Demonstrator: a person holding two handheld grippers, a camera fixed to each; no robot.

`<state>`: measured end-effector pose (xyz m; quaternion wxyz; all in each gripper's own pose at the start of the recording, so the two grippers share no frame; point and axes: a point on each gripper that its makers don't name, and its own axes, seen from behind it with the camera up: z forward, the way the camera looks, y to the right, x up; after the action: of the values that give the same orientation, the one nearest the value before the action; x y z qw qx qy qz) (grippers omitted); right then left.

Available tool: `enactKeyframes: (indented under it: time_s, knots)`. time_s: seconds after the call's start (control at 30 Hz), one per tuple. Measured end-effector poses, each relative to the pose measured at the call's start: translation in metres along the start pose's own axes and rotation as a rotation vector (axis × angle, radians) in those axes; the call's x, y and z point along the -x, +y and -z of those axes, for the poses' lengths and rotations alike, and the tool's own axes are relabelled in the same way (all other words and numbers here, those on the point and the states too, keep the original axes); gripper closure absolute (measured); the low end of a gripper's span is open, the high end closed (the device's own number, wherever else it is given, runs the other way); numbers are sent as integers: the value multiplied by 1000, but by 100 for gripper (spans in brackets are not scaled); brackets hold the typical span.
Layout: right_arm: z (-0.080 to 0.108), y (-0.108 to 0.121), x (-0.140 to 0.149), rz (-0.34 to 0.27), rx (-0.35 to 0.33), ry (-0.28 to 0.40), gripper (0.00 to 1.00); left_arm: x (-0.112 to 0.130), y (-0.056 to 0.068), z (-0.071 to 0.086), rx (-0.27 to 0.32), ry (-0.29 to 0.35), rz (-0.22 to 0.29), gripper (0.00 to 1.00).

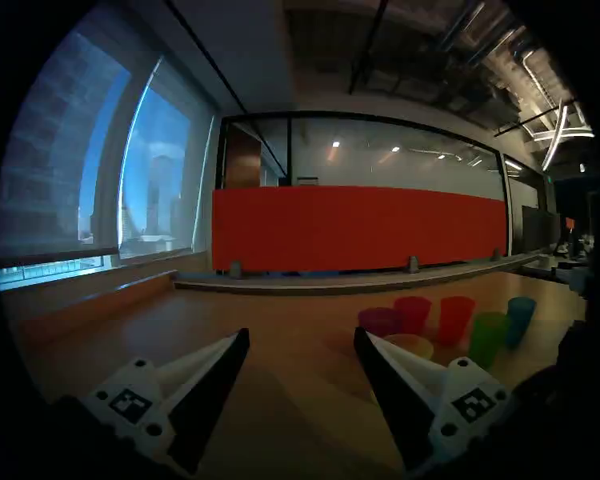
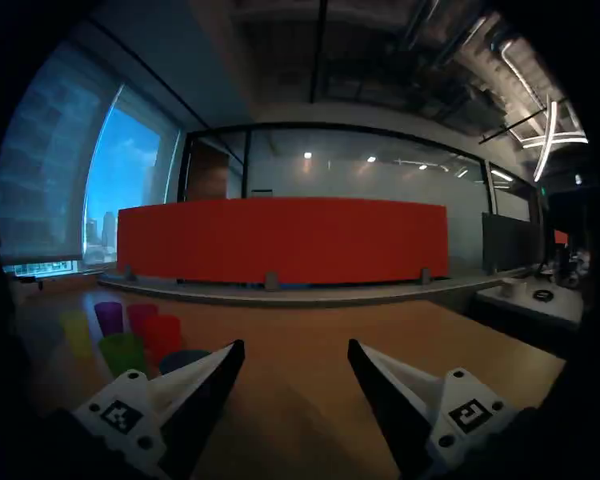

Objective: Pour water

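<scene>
Though near cups [image 1: 455,317], left claw [image 1: 301,331] and right claw [image 2: 296,344] gape empty.

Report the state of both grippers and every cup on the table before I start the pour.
Left gripper: jaws open, empty.
Right gripper: jaws open, empty.
Purple cup: upright, contents unclear.
Red cup next to purple: upright, contents unclear.
Red cup next to green: upright, contents unclear.
Green cup: upright, contents unclear.
Blue cup: upright, contents unclear.
Yellow cup: upright, contents unclear.
</scene>
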<state>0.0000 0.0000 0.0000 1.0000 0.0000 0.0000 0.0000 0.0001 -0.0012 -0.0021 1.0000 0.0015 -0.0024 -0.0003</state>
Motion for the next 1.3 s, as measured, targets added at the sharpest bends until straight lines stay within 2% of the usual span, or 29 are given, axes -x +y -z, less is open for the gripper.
enactKeyframes:
  time_s: [0.2,0.6,0.83,1.3]
  knots:
    - [1,0,-6,7,-10,2,0,-12,-5,2,-6,-6,-15,3]
    - [-1,6,-39,-6,-25,-45,0,-63,7,-4,38,-15,8,3]
    - [-4,9,-70,4,-32,-51,0,-89,14,-11,68,-37,4,3]
    - [-15,11,-122,-28,-50,-73,0,-154,23,-26,107,-34,-10,3]
